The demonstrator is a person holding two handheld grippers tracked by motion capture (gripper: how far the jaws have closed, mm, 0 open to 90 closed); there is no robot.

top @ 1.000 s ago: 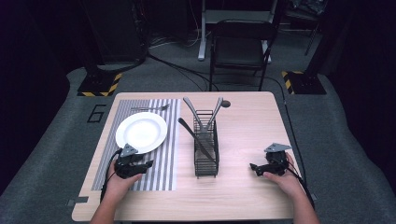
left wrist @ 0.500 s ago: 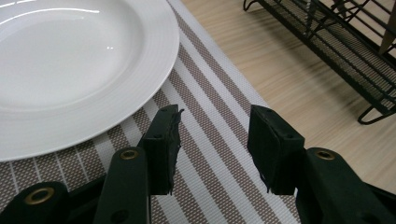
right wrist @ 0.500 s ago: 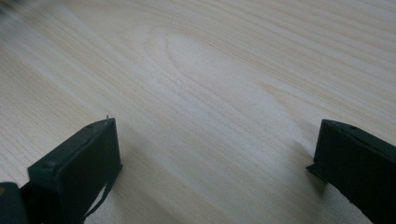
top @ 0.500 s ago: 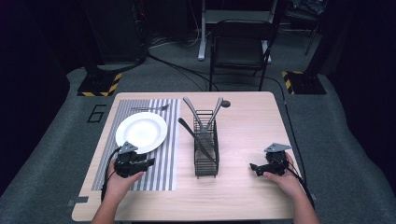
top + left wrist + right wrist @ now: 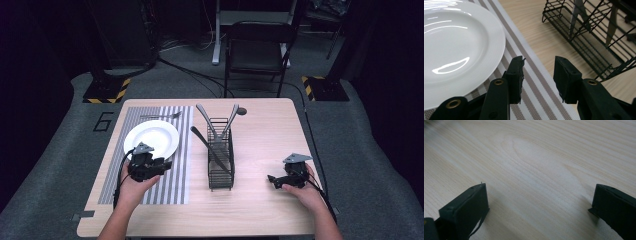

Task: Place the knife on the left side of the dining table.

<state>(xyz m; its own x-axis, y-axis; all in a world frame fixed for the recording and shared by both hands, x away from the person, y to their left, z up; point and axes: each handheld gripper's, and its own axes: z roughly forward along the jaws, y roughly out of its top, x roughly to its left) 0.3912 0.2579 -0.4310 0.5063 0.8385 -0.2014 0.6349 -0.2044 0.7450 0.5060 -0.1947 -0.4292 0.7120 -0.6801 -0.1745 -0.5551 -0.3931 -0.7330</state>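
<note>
On the tabletop: pale wood-grain table, rectangular with rounded corners.
Mat: one striped woven placemat along the left half, brown and white bands, ribbed weave in the left gripper view.
Plate: one round glossy white plate on the mat, toward the far left.
Fork: one metal fork on the mat's far edge, beyond the plate.
Rack: one black wire caddy, boxy, mid-table; three or so utensils stand tilted in it, including a serrated blade.
Left gripper: black, over the mat just beside the plate's near rim, jaws a little apart, nothing between them.
Right gripper: near the right edge, low over bare wood, jaws spread wide, empty.
Room: dark, grey carpet, one black folding chair beyond the far edge, two hazard-striped bases.
</note>
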